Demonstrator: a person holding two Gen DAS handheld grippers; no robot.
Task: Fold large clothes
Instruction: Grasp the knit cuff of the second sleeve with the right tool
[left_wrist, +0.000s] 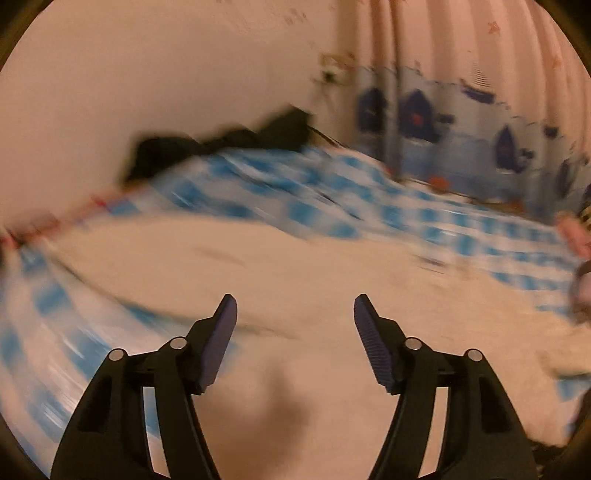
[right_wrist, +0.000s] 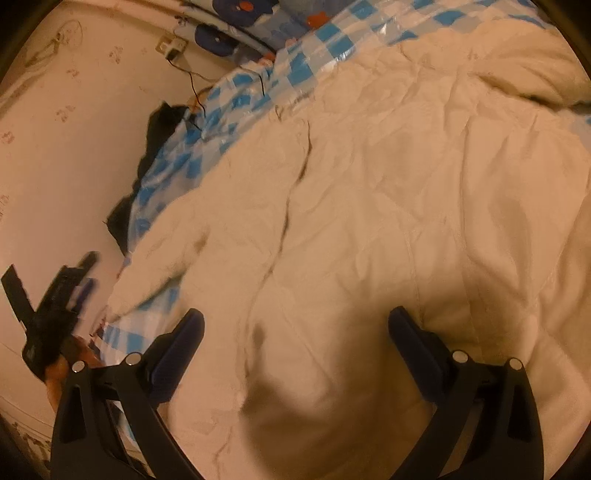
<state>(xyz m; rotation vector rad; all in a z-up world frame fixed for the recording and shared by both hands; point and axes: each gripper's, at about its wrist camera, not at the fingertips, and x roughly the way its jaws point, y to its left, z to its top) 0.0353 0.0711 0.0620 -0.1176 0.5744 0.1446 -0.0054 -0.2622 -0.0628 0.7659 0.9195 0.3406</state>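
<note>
Cream garment (right_wrist: 369, 192) on checkered sheet (right_wrist: 207, 122), both tools (left_wrist: 295, 314) (right_wrist: 295, 325) spread

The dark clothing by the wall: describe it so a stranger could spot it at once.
Start at the bed with the blue-checked sheet, where a cream garment lies spread. Follow the sheet's edge to the wall. The dark clothing is bunched in that gap, the only black fabric there.

No writing, label, brand or number is showing readably in either view. The curtain (left_wrist: 436, 122) is showing only pictures, blurred.
</note>
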